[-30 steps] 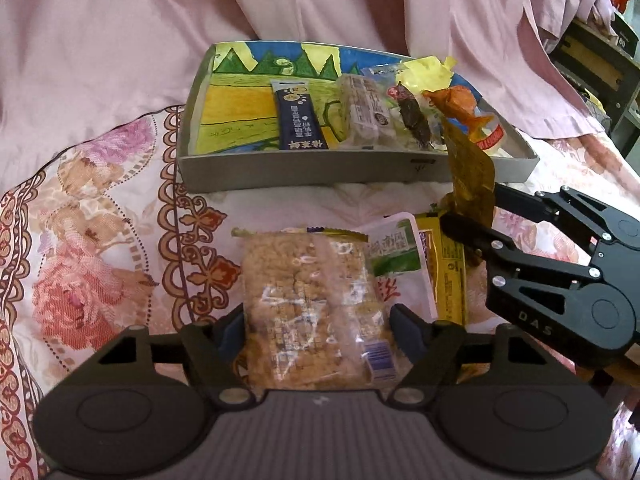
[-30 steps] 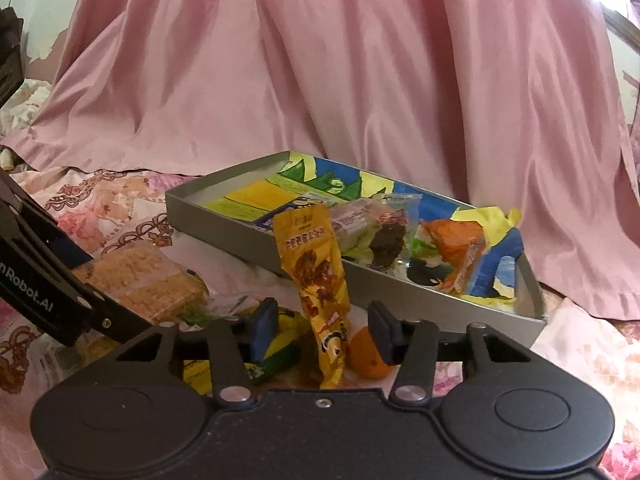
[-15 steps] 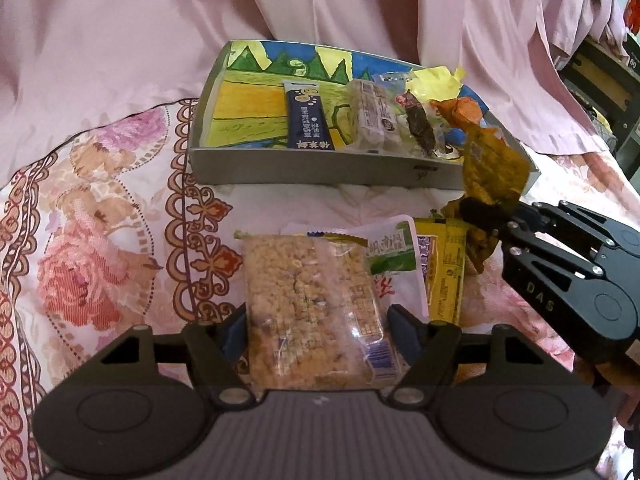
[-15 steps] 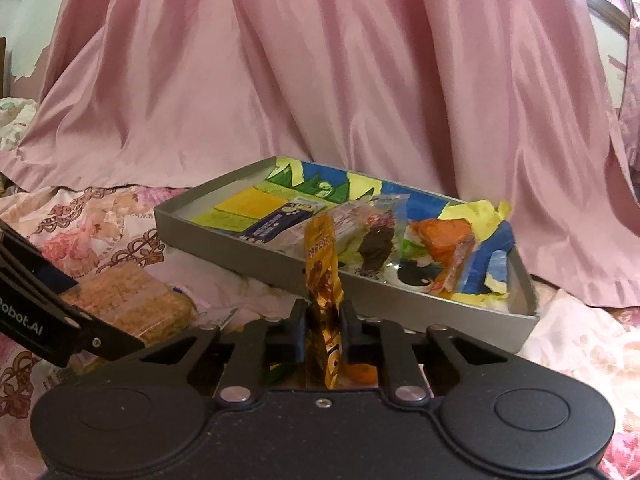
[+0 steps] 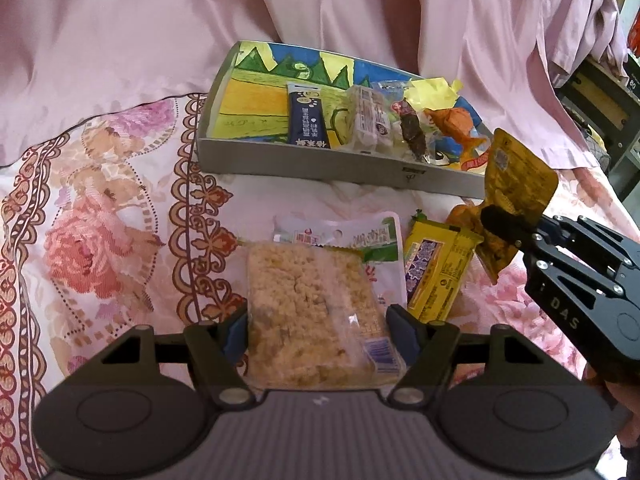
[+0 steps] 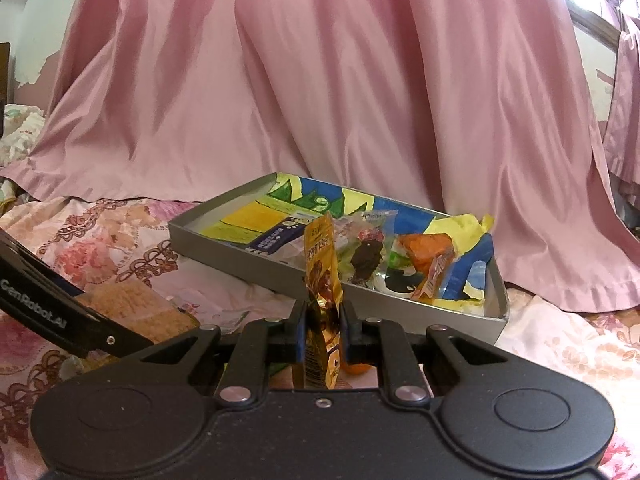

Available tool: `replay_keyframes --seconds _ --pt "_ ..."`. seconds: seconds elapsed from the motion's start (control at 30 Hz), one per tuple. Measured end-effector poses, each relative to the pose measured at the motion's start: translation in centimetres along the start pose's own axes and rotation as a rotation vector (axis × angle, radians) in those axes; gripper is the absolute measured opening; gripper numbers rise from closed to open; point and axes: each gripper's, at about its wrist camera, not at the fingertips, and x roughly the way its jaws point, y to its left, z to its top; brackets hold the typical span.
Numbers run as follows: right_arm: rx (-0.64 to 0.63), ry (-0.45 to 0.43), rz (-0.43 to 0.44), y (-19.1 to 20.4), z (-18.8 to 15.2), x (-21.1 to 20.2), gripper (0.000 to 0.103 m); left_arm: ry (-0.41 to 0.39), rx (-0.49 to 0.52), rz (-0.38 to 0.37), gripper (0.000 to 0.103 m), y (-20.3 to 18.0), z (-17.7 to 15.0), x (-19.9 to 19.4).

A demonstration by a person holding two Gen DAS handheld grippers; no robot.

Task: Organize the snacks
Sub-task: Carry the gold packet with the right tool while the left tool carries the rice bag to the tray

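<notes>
Your right claw point(image 6: 323, 330), clenched on the gold snack pouch point(image 6: 322, 268) held upright; tray point(image 6: 400, 300) lies straight ahead, nearer vs left claw point(image 5: 318, 330), which sits released round the rice cracker pack point(image 5: 312, 312).

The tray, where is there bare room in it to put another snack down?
The tray is bare in its left part, between its left wall and the dark blue stick packet. Its right part is crowded with wrapped snacks. The right tongs hold a gold packet short of its near wall.

"DAS" stands on the right hand-held gripper point(image 5: 505, 220); "GenRobot.AI" runs along the left hand-held gripper point(image 6: 56, 312).
</notes>
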Motion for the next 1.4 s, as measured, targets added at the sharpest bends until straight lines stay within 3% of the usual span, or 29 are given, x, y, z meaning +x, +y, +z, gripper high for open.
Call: replay_keyframes --seconds 0.5,0.83,1.13,1.4 --pt "-0.01 -0.059 0.023 0.1 0.9 -1.8 0.017 -0.076 -0.04 -0.002 0.074 0.3 0.9 -2.2" --pt "0.005 -0.141 0.051 -0.6 3.8 -2.2 0.017 -0.226 -0.024 -0.039 0.074 -0.2 6.0 -3.2" --pt "-0.065 -0.202 0.018 -3.4 10.4 2.2 0.017 -0.34 -0.013 -0.052 0.074 0.7 12.5 -0.3" --pt "-0.045 -0.1 -0.063 -6.5 13.0 9.5 0.017 -0.346 -0.024 -0.067 0.074 0.9 15.8 4.8"
